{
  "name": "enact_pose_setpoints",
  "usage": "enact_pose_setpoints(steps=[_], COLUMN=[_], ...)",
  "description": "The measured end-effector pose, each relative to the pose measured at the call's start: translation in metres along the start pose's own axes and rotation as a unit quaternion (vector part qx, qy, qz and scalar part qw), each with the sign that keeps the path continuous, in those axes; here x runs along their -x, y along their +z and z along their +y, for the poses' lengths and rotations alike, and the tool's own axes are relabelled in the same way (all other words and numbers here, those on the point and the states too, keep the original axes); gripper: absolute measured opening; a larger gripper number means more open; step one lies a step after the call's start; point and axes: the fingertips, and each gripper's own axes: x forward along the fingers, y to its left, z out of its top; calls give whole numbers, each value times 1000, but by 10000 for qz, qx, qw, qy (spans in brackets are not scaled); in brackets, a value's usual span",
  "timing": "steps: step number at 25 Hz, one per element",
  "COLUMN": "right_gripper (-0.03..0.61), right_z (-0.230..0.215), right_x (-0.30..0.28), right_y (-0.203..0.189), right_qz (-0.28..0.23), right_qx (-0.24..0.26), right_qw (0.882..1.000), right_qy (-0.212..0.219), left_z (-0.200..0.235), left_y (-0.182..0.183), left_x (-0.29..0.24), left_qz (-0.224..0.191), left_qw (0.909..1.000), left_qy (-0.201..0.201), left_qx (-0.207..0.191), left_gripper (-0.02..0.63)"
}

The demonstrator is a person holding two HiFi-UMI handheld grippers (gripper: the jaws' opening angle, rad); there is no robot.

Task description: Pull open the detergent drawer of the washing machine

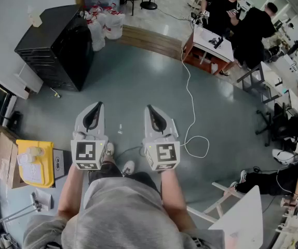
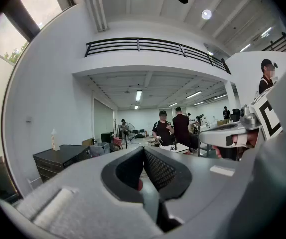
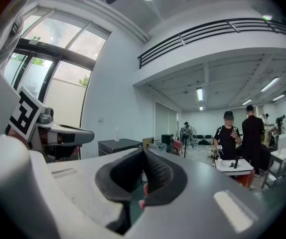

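No washing machine or detergent drawer shows in any view. In the head view both grippers are held side by side above the grey floor, pointing forward and about level. The left gripper (image 1: 99,105) has its jaws together with nothing between them; its own view shows the dark pads meeting at the tip (image 2: 143,148). The right gripper (image 1: 149,108) is likewise shut and empty, its pads touching at the tip (image 3: 144,150). The right gripper's marker cube (image 2: 267,116) shows at the edge of the left gripper view, and the left one's cube (image 3: 24,112) in the right gripper view.
A black cabinet (image 1: 61,45) stands ahead on the left with a white bottle (image 2: 56,139) on top. A white cable (image 1: 193,102) trails over the floor toward a white table (image 1: 211,41) where two people (image 1: 242,14) stand. A yellow box (image 1: 35,162) sits at my left, bags (image 1: 105,22) beyond the cabinet.
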Motion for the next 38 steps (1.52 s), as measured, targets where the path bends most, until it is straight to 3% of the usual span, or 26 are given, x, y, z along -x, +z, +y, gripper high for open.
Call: enact_pose_setpoints(steps=[11,17,27,38], right_gripper=[3,3,3,3], right_z=[10,33,53,100], right_x=[-20,-65,-205,-385], right_y=[9,1,2,5], right_qz=[-70,160,260,503], right_qx=[-61,-408,-188,-397], right_qw=[9997,9962,9946,9868], right_qy=[246,747,986,1486], left_z=[20,59,170,324], left_y=[1,-11,-26,-45], left_x=[0,-12,-90,-170], left_qz=[-14,50,191,484], left_qw=[9996,9983,9957,9878], left_qy=[264,540,841,1386], left_qx=[132,213,338,515], left_gripper=[9,11,9,9])
